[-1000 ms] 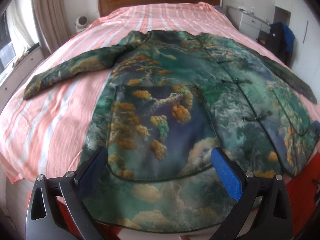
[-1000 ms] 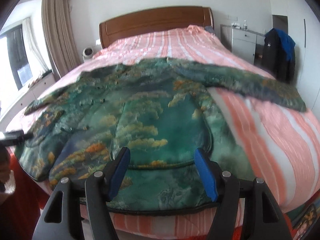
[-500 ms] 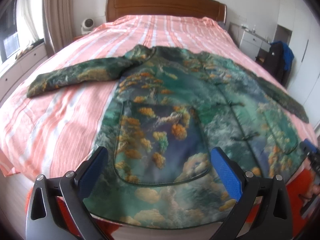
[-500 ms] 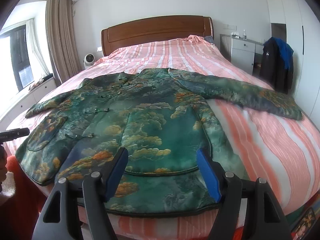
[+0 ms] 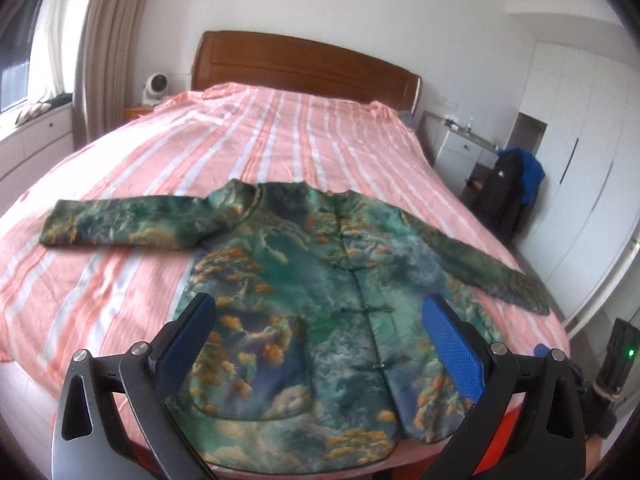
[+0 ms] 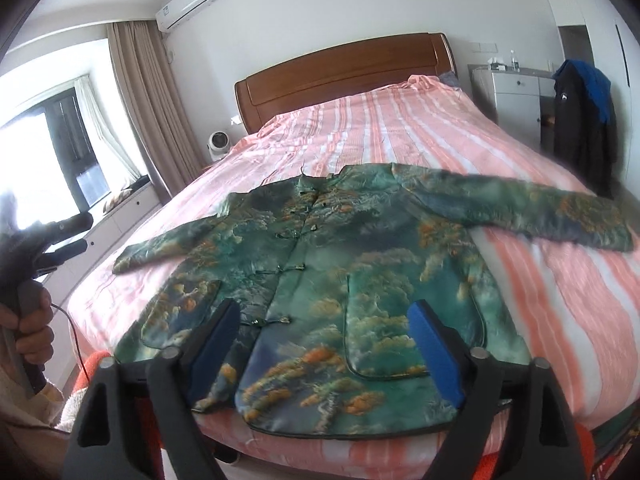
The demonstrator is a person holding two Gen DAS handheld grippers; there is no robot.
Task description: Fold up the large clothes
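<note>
Both of my claws hang above the foot of the bed [image 5: 132, 184], and both have risen over the past second, so the whole jacket [image 5: 320, 300] now fits in each view where before only its lower half filled the frame. The jacket lies flat, front up and buttoned, hem toward me at 6 o'clock and collar toward the headboard [image 5: 304, 68] at 12 o'clock. In the left wrist view its left sleeve [image 5: 124, 224] runs out toward 9 o'clock and its right sleeve [image 5: 492, 268] toward 3 o'clock, both resting on the striped cover. My left gripper [image 5: 320, 344] stands apart with only air between its blue pads [image 5: 192, 332]; the cloth seen between them lies well below. My right gripper [image 6: 324, 352] is opening wider at this moment, likewise with nothing pressed between its pads [image 6: 436, 356]. In the right wrist view a hand [image 6: 30, 328] holding the left tool's handle shows at 9 o'clock. I judge that spreading is finished and no fold is yet made: the garment is released and squared, and the lift gives an overview before a first grasp, probably at a sleeve or a side edge.
</note>
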